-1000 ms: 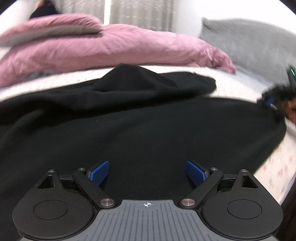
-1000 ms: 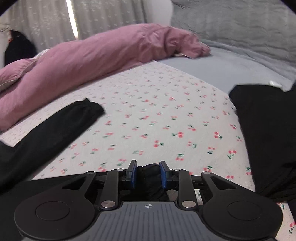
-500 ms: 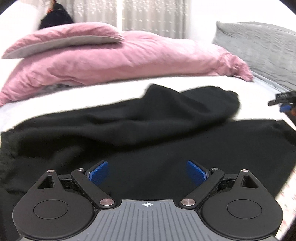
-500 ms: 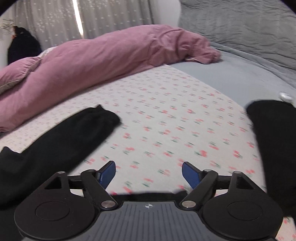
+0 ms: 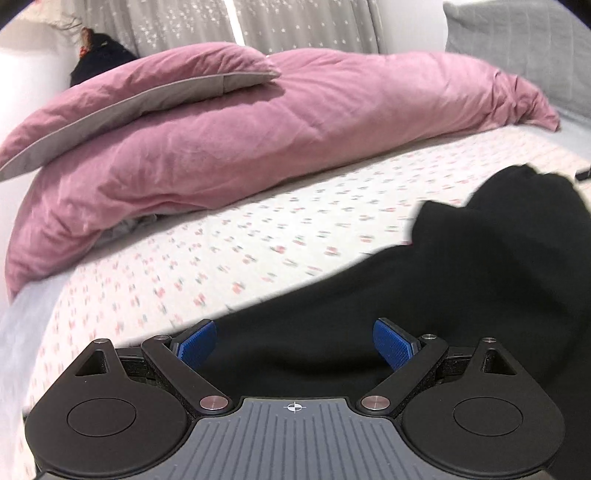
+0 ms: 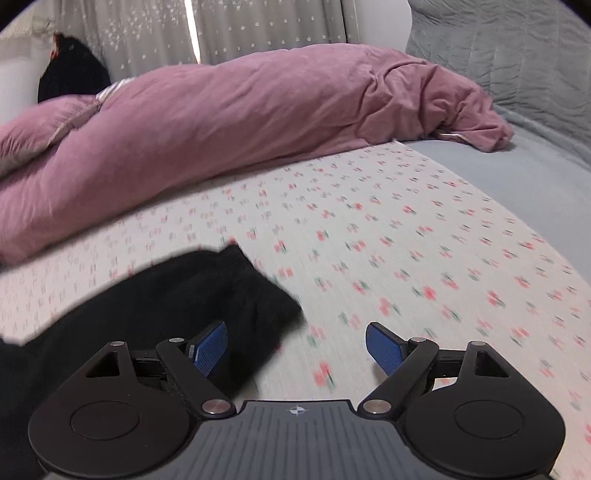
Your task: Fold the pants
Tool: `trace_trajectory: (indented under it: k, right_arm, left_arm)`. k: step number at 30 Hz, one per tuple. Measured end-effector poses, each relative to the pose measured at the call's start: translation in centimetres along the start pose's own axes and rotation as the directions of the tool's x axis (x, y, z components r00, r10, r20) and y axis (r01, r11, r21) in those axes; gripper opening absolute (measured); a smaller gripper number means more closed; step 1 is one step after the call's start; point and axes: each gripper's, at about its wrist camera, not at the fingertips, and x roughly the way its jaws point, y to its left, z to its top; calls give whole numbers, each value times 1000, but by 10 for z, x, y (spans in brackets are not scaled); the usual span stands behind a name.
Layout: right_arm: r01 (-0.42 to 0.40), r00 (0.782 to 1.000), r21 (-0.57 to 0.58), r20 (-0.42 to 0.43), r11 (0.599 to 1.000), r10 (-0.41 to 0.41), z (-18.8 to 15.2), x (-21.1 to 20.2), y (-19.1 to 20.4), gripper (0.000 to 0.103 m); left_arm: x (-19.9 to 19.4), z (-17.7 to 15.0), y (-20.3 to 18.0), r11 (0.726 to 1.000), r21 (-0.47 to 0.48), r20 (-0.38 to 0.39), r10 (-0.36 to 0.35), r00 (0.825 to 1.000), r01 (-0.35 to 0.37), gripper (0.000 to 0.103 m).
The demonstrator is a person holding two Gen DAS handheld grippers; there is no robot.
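Black pants (image 5: 461, 280) lie on the cherry-print bed sheet (image 5: 221, 251), filling the lower right of the left wrist view. My left gripper (image 5: 295, 343) is open above their near edge, its blue pads (image 5: 195, 341) apart with nothing between them. In the right wrist view a leg end of the pants (image 6: 177, 295) lies at lower left on the sheet (image 6: 406, 251). My right gripper (image 6: 297, 345) hovers open over that leg end's corner, its left pad (image 6: 210, 345) above the cloth and the right pad above bare sheet.
A pink duvet (image 5: 258, 125) with a pink-and-grey pillow (image 5: 122, 107) lies across the back of the bed. A grey quilted headboard (image 6: 517, 55) and a grey blanket (image 6: 535, 177) are at the right. Curtains (image 6: 240, 26) hang behind.
My right gripper let go of the black cloth it pinched and opened wide. Both grippers swung left across the bed, so the pants now sit right in the left view and left in the right view.
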Motion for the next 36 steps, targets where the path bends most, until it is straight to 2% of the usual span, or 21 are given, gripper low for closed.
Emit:
trace_trajectory:
  k: [3, 6, 8, 10, 12, 13, 14, 15, 16, 17, 18, 20, 24, 26, 28, 31, 33, 36]
  right_arm:
    - [-27, 1000, 15, 2, 1000, 27, 13, 22, 4, 84]
    - [-46, 998, 5, -31, 999, 46, 16, 48, 14, 83]
    - [-37, 998, -28, -60, 999, 35, 14, 64, 23, 82]
    - [2, 999, -104, -36, 995, -6, 10, 73, 36, 80]
    - [6, 1000, -164, -12, 987, -8, 4, 74, 50, 62]
    - [6, 1000, -178, -6, 984, -7, 3, 72, 55, 53]
    - [17, 1000, -199, -1, 980, -17, 2, 69, 59, 40]
    - [38, 999, -234, 11, 972, -36, 2, 65, 64, 34]
    - [54, 999, -256, 19, 965, -51, 2, 61, 66, 29]
    - [59, 998, -260, 30, 964, -53, 1, 56, 66, 25]
    - [61, 998, -254, 46, 965, -51, 1, 49, 65, 23]
    - [68, 995, -229, 81, 971, -50, 3, 31, 60, 4]
    - [148, 975, -210, 195, 967, -107, 11, -8, 47, 3]
    - [190, 960, -197, 244, 962, -139, 19, -22, 39, 3]
    - [193, 955, -172, 259, 966, -144, 27, -26, 33, 3]
    - [216, 945, -188, 287, 958, -157, 31, -19, 36, 3]
    - [220, 946, -209, 284, 953, -157, 30, -4, 39, 3]
    - [194, 969, -188, 191, 963, -158, 33, 40, 31, 4]
  left_arm:
    - [35, 6, 21, 1000, 27, -22, -12, 1000, 12, 94]
    - [67, 10, 35, 998, 35, -72, -44, 996, 47, 93]
    - [85, 11, 37, 995, 58, -131, -67, 989, 76, 93]
    - [95, 10, 38, 992, 45, -163, -109, 981, 118, 92]
    - [98, 12, 43, 985, -12, -192, -171, 966, 172, 77]
    - [96, 13, 46, 974, -59, -199, -227, 953, 220, 53]
    - [93, 14, 45, 968, -65, -195, -250, 949, 242, 38]
    - [92, 15, 42, 969, -53, -192, -246, 950, 241, 31]
    - [90, 15, 39, 969, -48, -187, -247, 951, 243, 15]
    - [88, 15, 34, 971, -52, -183, -239, 954, 233, 4]
    - [86, 16, 30, 977, -48, -176, -211, 961, 205, 2]
    - [78, 18, 22, 989, -18, -139, -149, 979, 148, 0]
    - [62, 32, 36, 991, -102, -11, -87, 996, 85, 0]
    - [59, 40, 45, 987, -151, 41, -48, 998, 54, 0]
    - [60, 46, 50, 980, -197, 74, -18, 997, 32, 0]
    - [71, 50, 49, 972, -234, 98, 34, 995, -10, 0]
    - [85, 53, 47, 966, -254, 93, 69, 993, -43, 0]
    - [118, 49, 43, 958, -273, 11, 98, 995, -92, 5]
